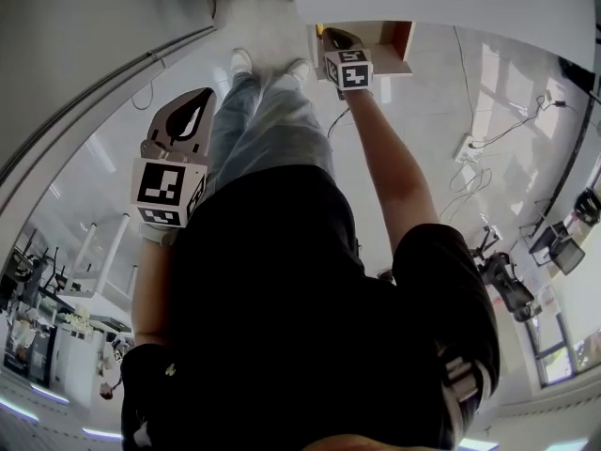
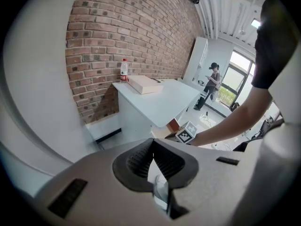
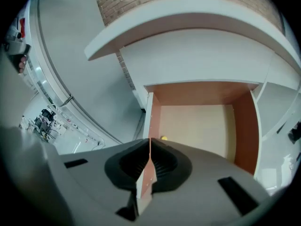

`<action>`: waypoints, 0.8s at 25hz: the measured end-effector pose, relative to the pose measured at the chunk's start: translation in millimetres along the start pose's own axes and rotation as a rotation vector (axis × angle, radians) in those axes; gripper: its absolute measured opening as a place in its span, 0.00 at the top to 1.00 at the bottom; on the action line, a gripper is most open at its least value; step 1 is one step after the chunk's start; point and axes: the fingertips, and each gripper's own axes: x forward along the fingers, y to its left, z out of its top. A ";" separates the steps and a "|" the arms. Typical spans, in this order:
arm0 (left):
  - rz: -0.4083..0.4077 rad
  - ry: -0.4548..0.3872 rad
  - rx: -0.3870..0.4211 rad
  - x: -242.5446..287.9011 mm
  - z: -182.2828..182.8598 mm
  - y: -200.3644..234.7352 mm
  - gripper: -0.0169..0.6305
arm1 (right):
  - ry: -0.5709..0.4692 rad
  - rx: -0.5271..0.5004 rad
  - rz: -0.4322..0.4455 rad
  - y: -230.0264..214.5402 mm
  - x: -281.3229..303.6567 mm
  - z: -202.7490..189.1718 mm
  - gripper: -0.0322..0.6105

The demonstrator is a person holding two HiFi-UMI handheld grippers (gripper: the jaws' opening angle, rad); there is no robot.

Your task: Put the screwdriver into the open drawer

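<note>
Right gripper (image 3: 149, 141): jaws pressed together with nothing seen between them, at the front left corner of the open drawer (image 3: 244, 126).
Left gripper (image 2: 153, 144): jaws closed and empty, well apart from the drawer.
Screwdriver (image 3: 163, 138): probably the small yellow bit by the drawer's left wall.
Risk: the right gripper could snag that wall or nudge the tool.
Hidden: the gripper body covers most of the tool.

Red brick wall (image 2: 131, 36), white table (image 2: 162, 102), glossy pale floor (image 1: 441, 92), bright window (image 2: 235, 74) beyond
</note>
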 end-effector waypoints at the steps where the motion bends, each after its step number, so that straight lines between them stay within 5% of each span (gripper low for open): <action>1: -0.002 -0.009 0.007 0.5 4.2 0.1 0.97 | -0.011 -0.001 0.002 3.1 -7.6 4.4 0.92; 14: -0.052 -0.092 0.084 5.5 46.0 -11.6 0.97 | -0.173 0.066 0.000 36.9 -133.7 70.0 0.93; 20: -0.095 -0.123 0.114 4.4 61.9 -18.5 0.97 | -0.294 -0.017 -0.034 56.7 -201.1 116.7 0.93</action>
